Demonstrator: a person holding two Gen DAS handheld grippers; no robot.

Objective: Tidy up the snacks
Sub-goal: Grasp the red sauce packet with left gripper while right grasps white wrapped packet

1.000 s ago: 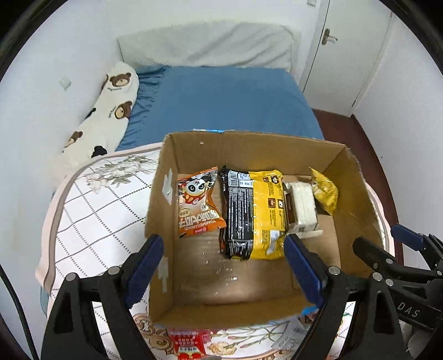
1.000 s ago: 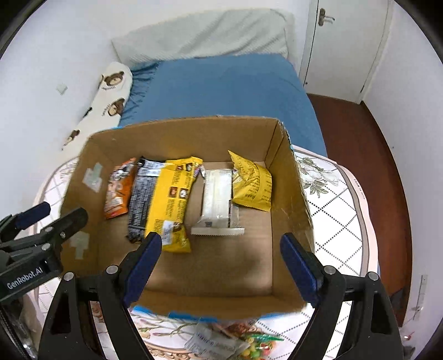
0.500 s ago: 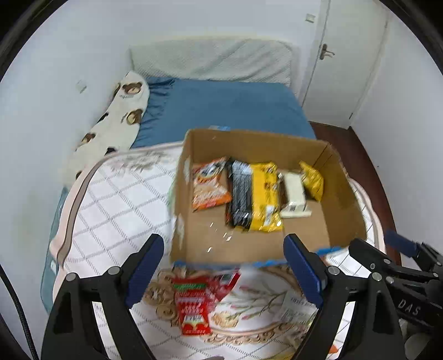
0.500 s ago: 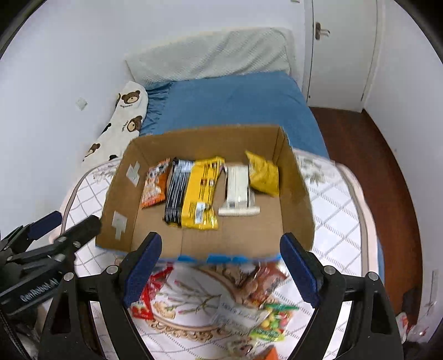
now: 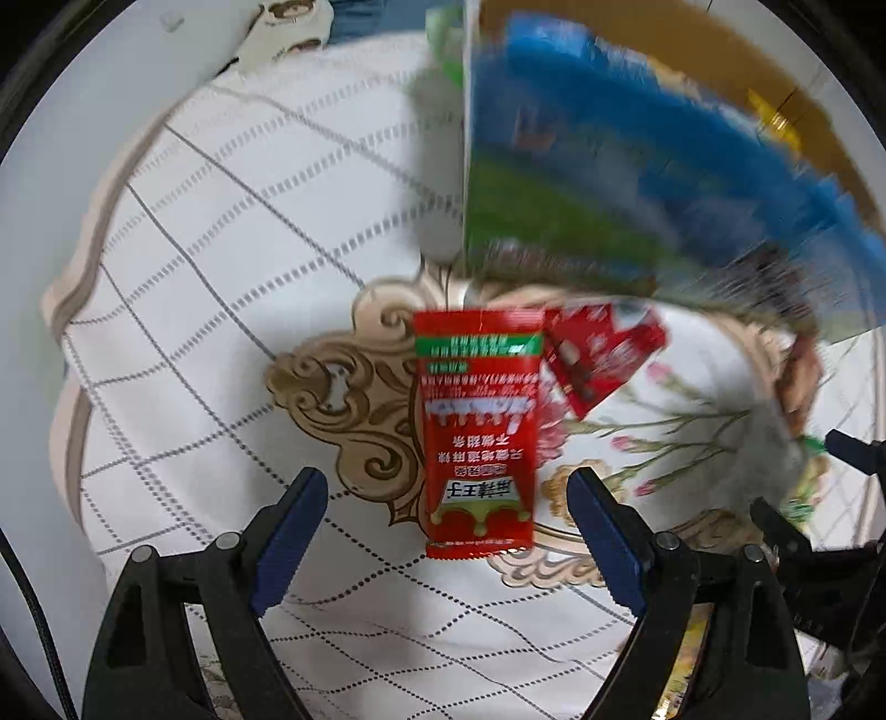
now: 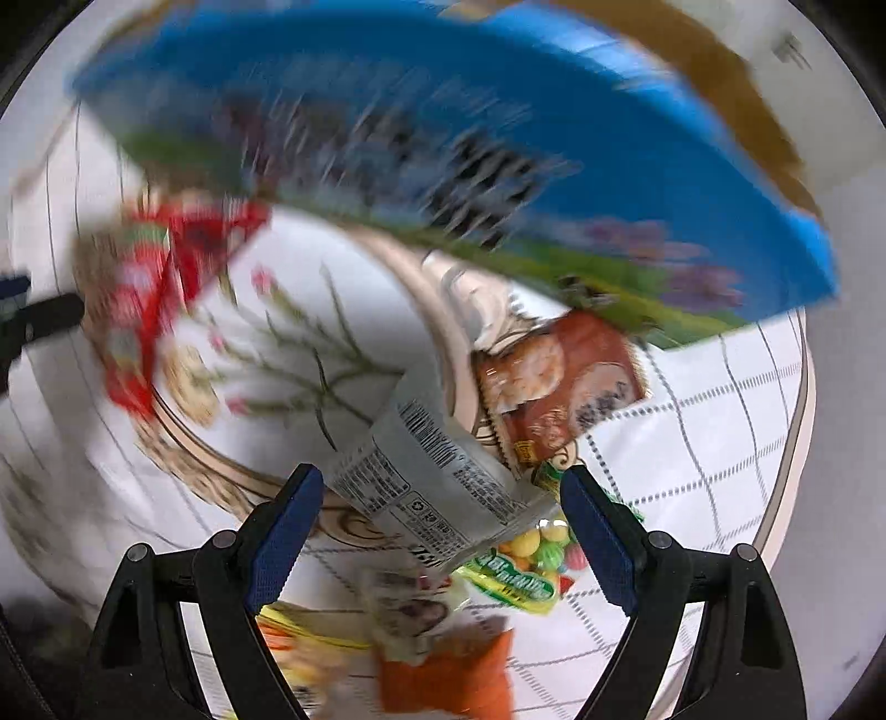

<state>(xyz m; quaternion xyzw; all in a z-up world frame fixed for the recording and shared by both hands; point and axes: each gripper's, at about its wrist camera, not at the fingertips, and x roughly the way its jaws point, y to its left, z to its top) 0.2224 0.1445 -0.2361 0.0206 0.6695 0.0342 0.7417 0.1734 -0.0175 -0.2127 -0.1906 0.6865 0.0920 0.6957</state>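
Note:
My left gripper (image 5: pixel 443 531) is open, low over a red snack packet (image 5: pixel 479 432) that lies between its fingers on the tablecloth. A second red packet (image 5: pixel 601 354) lies just right of it. My right gripper (image 6: pixel 437 531) is open over a silver-grey packet (image 6: pixel 432 476). Beside it lie a brown packet (image 6: pixel 554 382), a green-yellow candy bag (image 6: pixel 526 570) and an orange packet (image 6: pixel 448 670). The cardboard box's blue-green printed outer wall (image 5: pixel 637 183) fills the top of both views, and is blurred in the right wrist view (image 6: pixel 443 138).
A white patterned tablecloth (image 5: pixel 221 277) covers the round table, whose edge curves at the left. The right gripper's fingertip (image 5: pixel 853 448) shows at the right edge of the left wrist view. The bear-print pillow (image 5: pixel 288 27) is at the top.
Both grippers have dropped from above the box toward the tabletop in front of it. The box inside is out of sight; the loose packets now lie close between the fingers.

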